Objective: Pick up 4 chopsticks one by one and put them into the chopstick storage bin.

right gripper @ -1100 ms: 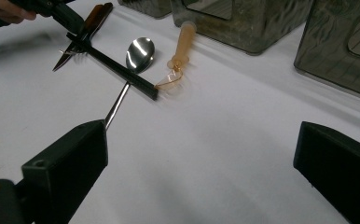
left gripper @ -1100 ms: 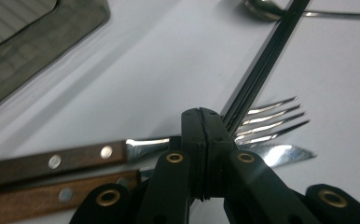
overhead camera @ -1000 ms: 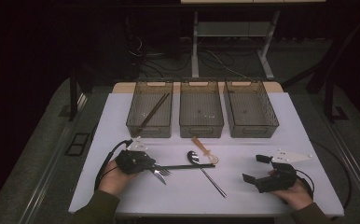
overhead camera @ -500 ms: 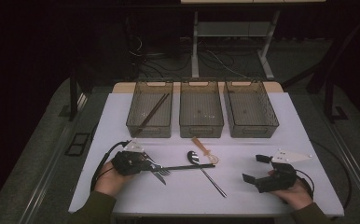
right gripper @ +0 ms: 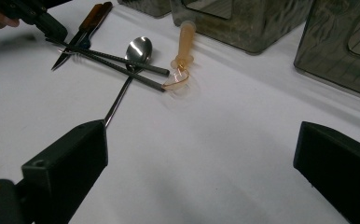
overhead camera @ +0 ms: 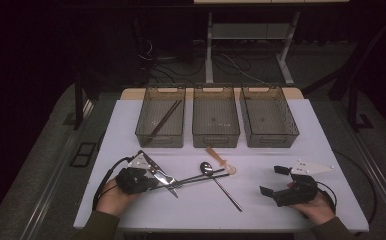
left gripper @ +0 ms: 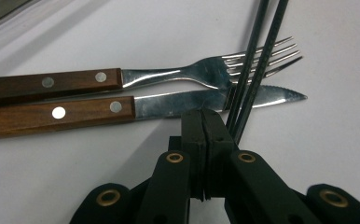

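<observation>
Tongs closed beside dark chopsticks, cutlery spread across white tabletop

Left tongs (left gripper: 205, 122) sit at the near left of the tabletop (overhead camera: 331, 145), held in the person's left hand (overhead camera: 112, 196). Their jaws are pressed together, with nothing seen between them. A pair of dark chopsticks (left gripper: 255, 65) runs just past the right side of the closed tips, crossing over a wood-handled fork (left gripper: 178, 77) and a wood-handled knife (left gripper: 183, 103) that lie side by side on the tabletop. Whether the tongs touch the chopsticks cannot be told.

Toward the middle, a metal spoon (overhead camera: 219, 183) lies slanted, its bowl near the far ends of the chopsticks, and an orange translucent spoon (overhead camera: 220, 160) rests just beyond it.

Three clear bins stand in a row at the back; the left bin (overhead camera: 146, 131) holds brown chopsticks (overhead camera: 164, 118), while the middle bin (overhead camera: 216, 137) and the right bin (overhead camera: 291, 131) look bare.

At the near right, the right tongs (overhead camera: 273, 181) rest in the person's right hand (overhead camera: 317, 205), jaws wide apart and holding nothing.
</observation>
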Action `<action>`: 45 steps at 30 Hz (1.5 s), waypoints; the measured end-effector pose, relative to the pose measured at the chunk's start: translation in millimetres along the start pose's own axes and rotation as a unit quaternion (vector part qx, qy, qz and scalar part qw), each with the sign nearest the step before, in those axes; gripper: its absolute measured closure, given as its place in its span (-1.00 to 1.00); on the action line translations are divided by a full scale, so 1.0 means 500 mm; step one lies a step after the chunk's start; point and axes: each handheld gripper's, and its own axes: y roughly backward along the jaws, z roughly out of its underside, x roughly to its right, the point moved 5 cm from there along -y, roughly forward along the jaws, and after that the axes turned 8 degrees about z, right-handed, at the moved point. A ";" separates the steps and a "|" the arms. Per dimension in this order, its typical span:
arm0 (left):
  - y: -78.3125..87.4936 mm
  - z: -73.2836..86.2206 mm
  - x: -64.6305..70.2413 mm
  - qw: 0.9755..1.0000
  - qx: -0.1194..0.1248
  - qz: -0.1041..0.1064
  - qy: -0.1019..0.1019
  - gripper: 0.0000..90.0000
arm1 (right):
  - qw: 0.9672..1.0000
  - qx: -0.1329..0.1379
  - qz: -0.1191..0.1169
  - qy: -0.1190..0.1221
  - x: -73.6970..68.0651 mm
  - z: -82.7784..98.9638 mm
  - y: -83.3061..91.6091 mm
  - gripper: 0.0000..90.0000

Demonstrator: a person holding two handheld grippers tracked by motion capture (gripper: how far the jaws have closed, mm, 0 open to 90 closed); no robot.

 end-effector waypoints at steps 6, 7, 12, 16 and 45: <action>0.001 0.008 0.007 1.000 -0.003 0.003 -0.001 0.98 | 1.000 0.000 0.000 0.000 0.000 0.000 0.000 -0.95; 0.002 0.008 0.008 1.000 -0.002 0.004 0.002 0.98 | 1.000 0.000 0.000 0.000 0.000 0.000 0.000 -0.95; 0.006 0.013 0.013 1.000 -0.001 0.008 0.001 0.98 | 1.000 0.000 0.000 0.000 0.000 0.000 0.000 -0.95; 0.008 0.016 0.018 1.000 0.000 0.011 0.002 0.98 | 1.000 0.000 0.001 -0.001 0.001 0.000 0.000 -0.95; 0.005 0.027 0.045 0.999 -0.010 0.034 0.003 0.97 | 1.000 -0.001 0.001 -0.001 0.001 0.000 -0.001 -0.95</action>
